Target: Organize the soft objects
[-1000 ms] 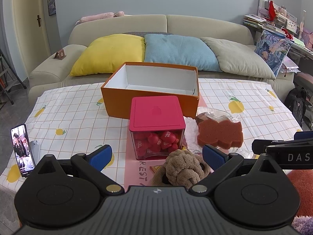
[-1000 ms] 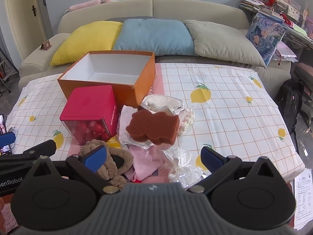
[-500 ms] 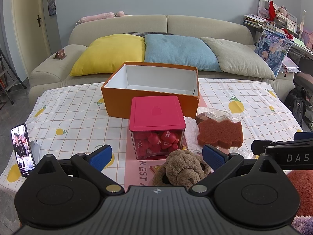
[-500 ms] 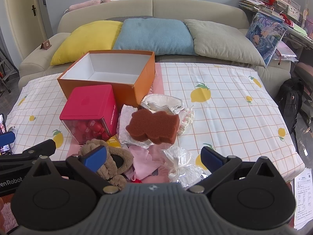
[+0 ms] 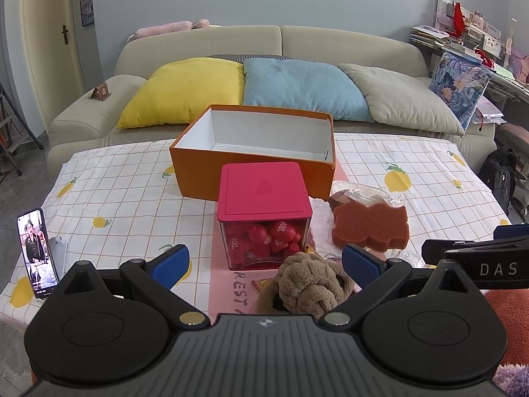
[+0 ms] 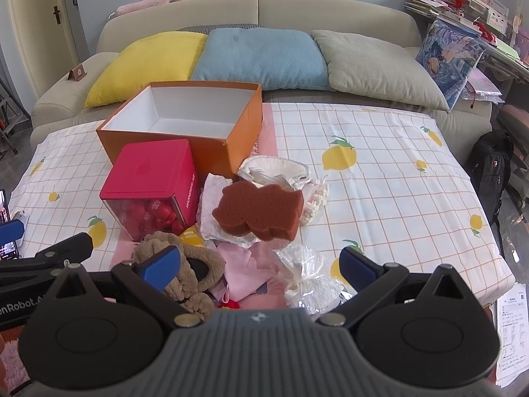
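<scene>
From your left wrist view, nothing looks sorted yet: the orange box (image 5: 254,152) stands open on the counter (image 5: 125,192) with its white inside bare as far as you can see. The soft things all lie in front of it. The brown plush scrunchie (image 5: 305,286) sits just ahead of your left gripper (image 5: 264,261), between the two blue-padded fingers (image 5: 170,261) but nearer the right-hand one, and neither pad touches it. Your fingers are spread wide and hold nothing. Behind the scrunchie stands the red-lidded clear container (image 5: 264,211), a hard item. The brown sponge (image 5: 370,225) rests on white cloth to its right, well beyond your fingertips.

From your right wrist view, the same picture holds: the orange box (image 6: 185,122) is bare inside and the whole pile is still to be moved. Your right gripper (image 6: 258,263) has its fingers (image 6: 358,266) spread wide, clamped on nothing. The pink cloth (image 6: 243,269) lies between them, close in. The crinkled clear plastic bag (image 6: 307,274) is beside it toward the right finger. The scrunchie (image 6: 185,271) sits partly behind your left finger, and the sponge (image 6: 259,210) lies further out, ahead of the gap. I judge the task barely begun.
</scene>
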Action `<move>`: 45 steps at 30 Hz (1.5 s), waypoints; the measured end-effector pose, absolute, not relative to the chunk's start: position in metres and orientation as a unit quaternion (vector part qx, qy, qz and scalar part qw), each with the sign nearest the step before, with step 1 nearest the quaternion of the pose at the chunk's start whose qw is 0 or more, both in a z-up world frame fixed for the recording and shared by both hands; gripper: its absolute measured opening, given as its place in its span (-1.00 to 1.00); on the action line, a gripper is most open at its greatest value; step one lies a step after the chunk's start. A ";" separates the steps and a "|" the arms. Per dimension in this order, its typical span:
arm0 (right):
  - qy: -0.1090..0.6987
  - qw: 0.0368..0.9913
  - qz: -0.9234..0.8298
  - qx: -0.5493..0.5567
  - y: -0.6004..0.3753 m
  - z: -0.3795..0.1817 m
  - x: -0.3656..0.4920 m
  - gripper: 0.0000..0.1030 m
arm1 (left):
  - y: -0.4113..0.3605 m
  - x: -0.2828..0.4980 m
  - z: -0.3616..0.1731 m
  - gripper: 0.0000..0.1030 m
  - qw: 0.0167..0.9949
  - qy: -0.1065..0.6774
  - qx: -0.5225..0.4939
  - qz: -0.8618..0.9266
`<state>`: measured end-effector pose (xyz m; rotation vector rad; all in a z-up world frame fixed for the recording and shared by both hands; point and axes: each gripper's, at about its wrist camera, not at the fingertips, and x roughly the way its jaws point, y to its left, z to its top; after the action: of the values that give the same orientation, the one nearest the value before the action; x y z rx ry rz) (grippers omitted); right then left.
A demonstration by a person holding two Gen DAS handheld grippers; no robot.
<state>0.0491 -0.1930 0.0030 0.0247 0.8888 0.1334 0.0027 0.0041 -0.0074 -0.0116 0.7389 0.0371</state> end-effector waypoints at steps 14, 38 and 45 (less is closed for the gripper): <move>0.431 0.900 0.065 0.011 -0.192 0.002 0.049 0.95 | 0.002 0.001 -0.007 1.00 0.933 0.360 -0.006 0.016; 0.470 0.874 0.123 -0.002 -0.202 -0.076 0.086 0.04 | 0.009 0.059 -0.078 0.68 0.860 0.493 -0.107 -0.082; 0.495 0.864 0.092 0.020 -0.218 -0.091 0.088 0.15 | -0.011 0.073 -0.111 0.70 0.833 0.536 -0.126 -0.056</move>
<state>0.0876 -0.2177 -0.0907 0.0416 1.0370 0.1930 0.0732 -0.0108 -0.1109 -0.2669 1.1356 -0.1192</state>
